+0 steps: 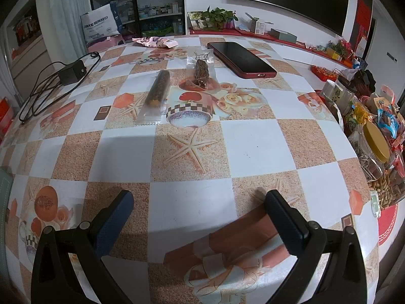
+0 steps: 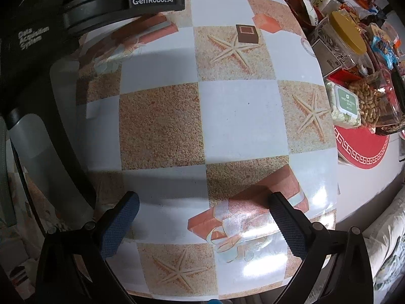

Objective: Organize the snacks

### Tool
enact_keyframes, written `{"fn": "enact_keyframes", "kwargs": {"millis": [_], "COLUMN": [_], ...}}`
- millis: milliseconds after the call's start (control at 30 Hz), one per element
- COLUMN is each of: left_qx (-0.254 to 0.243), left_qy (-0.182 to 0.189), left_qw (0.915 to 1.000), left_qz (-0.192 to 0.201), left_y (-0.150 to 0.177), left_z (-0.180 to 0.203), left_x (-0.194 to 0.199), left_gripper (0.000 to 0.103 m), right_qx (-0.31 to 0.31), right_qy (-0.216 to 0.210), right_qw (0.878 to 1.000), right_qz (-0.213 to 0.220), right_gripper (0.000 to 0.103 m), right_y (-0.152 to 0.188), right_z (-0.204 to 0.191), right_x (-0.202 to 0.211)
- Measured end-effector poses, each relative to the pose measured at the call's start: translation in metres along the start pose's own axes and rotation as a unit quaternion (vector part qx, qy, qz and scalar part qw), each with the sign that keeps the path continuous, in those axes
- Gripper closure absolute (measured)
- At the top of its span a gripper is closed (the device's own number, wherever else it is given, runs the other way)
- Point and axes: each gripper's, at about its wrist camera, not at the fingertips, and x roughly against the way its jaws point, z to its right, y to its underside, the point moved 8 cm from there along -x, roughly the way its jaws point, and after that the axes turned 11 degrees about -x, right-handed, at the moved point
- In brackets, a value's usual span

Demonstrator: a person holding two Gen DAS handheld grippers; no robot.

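Jaws apart beside left gripper [image 2: 126, 0] marked "GenRobot.AI"

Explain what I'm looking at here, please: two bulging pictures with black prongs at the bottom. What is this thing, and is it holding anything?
No robot arm here: a person carries a pair of hand-held tongs in each hand, with a wide-angle camera on each looking forward along the fingers. One picture is from the left tongs, the other from the right tongs. Both stand open and hold nothing.

Below them is a table with a checkered cloth. In the left view, two wrapped snacks lie mid-table: a long snack stick and a shorter dark snack. Farther back are a phone, a pink packet and a charger. At the right edge sits a snack pile with a yellow-lidded jar and peanuts.
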Motion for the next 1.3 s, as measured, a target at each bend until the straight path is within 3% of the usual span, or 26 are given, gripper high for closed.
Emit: {"fn": "enact_keyframes", "kwargs": {"millis": [1300], "left_qx": [-0.002], "left_qy": [0.0], "left_qw": [1.0], "left_qz": [0.0], "left_y": [0.0004], "left_z": [-0.0002], "left_x": [-0.0002], "left_gripper": [0.0], "right_qx": [-0.021], "right_qy": [0.007], "right_qw": [0.999], "right_qz": [-0.035], "right_gripper": [0.001], "right_y": [-0.0006], "right_z": [0.0021], "right_x": [-0.0056]}}
